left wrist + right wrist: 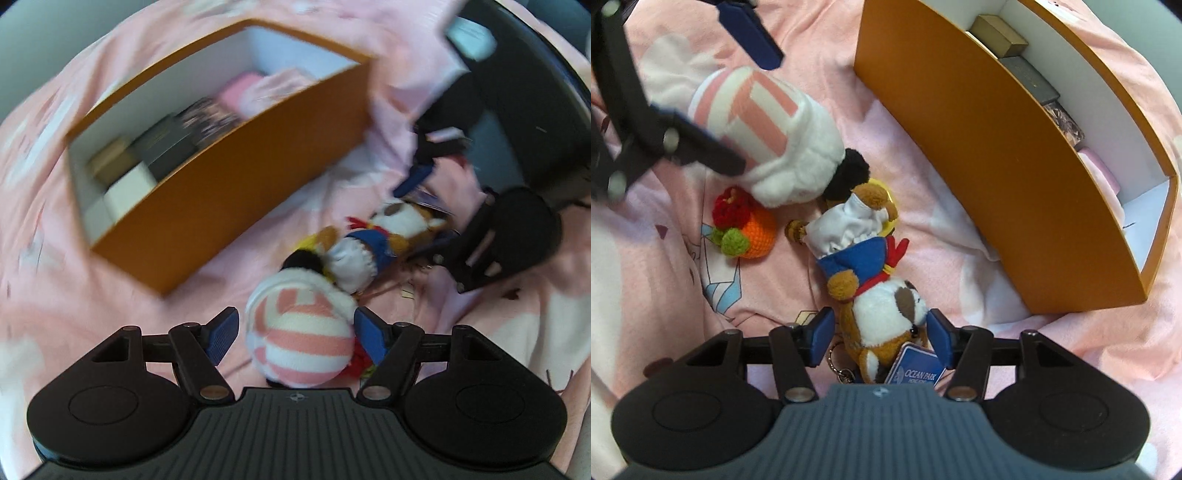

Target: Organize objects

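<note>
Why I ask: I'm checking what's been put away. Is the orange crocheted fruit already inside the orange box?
No, the orange crocheted fruit lies on the pink bedding beside the striped plush, outside the orange box.

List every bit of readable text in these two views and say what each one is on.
"OCEAN PARK": on the blue tag attached to the brown plush, right wrist view.
A smaller line beneath it on that tag: too small to read.
Patterned box in the orange bin: print too blurred to read.
Left wrist view: no readable text.
</note>
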A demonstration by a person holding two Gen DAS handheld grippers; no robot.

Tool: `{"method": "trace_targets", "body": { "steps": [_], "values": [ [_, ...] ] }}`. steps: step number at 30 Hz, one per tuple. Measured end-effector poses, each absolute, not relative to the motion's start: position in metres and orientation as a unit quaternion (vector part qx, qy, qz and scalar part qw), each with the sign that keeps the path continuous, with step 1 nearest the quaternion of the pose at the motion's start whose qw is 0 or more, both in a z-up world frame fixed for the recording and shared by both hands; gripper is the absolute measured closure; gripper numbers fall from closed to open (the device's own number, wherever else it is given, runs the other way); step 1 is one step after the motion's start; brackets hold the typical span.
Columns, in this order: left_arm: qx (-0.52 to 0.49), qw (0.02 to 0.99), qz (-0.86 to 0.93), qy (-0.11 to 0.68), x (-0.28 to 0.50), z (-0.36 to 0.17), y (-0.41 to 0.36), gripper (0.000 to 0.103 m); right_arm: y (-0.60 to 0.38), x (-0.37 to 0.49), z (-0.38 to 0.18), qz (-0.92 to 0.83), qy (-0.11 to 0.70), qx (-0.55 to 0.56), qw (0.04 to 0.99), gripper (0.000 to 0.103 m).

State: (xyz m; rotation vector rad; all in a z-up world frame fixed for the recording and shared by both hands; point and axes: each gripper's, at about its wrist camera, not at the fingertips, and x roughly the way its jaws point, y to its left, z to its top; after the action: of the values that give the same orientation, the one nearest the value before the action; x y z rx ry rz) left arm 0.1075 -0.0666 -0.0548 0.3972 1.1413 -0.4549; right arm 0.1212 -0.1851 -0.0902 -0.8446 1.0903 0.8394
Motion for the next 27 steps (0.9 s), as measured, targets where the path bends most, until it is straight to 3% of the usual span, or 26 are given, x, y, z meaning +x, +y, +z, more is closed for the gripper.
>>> {"method": "trace_targets", "body": {
  "steps": [4,8,11,22,27],
  "values": [
    [0.195,0.789,-0.228,0.536,0.121,-0.062,-0.081,0.020,-0.187,0.123,-0.092,0.379,0.488,-0.368,0.695,0.045],
    [0.198,0.788,-0.209,0.545,0.126,-0.068,-0.080,0.038,-0.190,0.127,-0.101,0.376,0.502,-0.355,0.694,0.046],
    [0.186,0.787,-0.203,0.552,0.119,-0.066,-0.067,0.040,-0.192,0.131,-0.103,0.371,0.504,-0.342,0.701,0.050],
    [0.037,0.778,-0.169,0.604,0.104,-0.069,0.003,0.037,-0.190,0.145,-0.071,0.390,0.533,-0.193,0.725,0.053],
    [0.041,0.774,-0.186,0.603,0.108,-0.068,0.003,0.034,-0.183,0.152,-0.080,0.368,0.565,-0.127,0.727,0.053]
  ]
}}
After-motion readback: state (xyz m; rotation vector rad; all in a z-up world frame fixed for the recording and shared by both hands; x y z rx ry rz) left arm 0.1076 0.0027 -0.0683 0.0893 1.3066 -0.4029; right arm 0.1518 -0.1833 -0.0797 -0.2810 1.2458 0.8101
